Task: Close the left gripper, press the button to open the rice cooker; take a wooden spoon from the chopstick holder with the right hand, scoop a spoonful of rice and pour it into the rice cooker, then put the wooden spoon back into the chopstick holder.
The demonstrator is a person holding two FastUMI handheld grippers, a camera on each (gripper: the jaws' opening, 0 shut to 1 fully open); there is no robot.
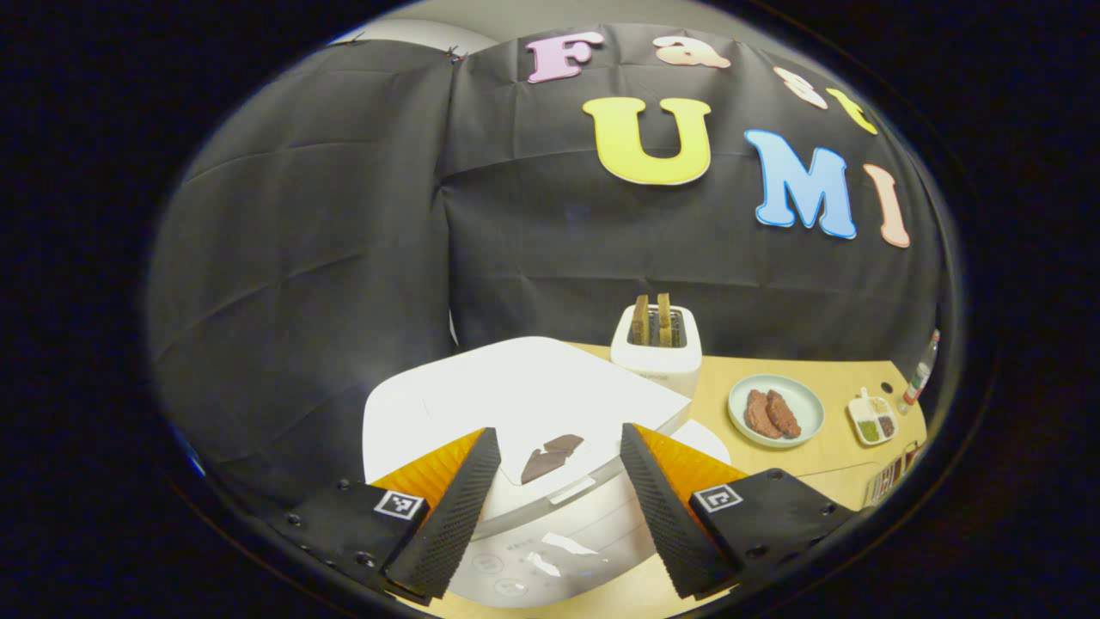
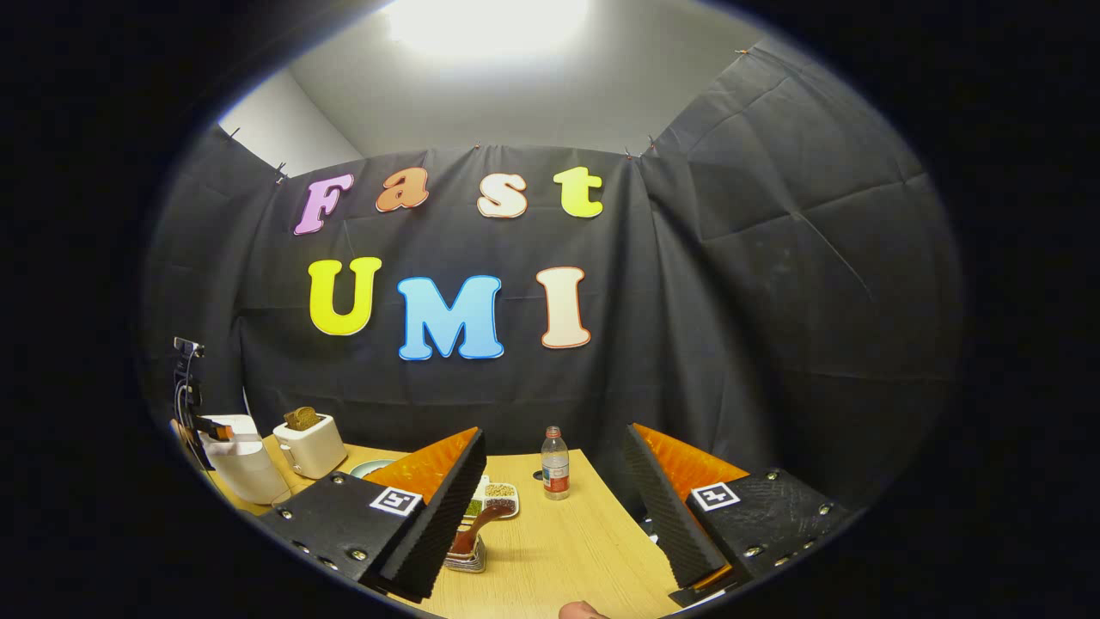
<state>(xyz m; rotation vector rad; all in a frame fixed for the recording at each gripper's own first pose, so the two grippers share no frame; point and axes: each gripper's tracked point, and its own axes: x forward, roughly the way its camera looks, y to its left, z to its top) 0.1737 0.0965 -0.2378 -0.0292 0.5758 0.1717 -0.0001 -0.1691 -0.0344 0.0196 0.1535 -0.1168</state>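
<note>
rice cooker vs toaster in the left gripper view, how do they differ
The rice cooker is wide and low with a flat lid that is shut; the toaster is narrower and taller, open at the top with two brown slices standing in its slots. The rice cooker sits right under the open left tool, while the toaster stands farther back by the black cloth wall. Both are white and rest on the wooden table.
</note>
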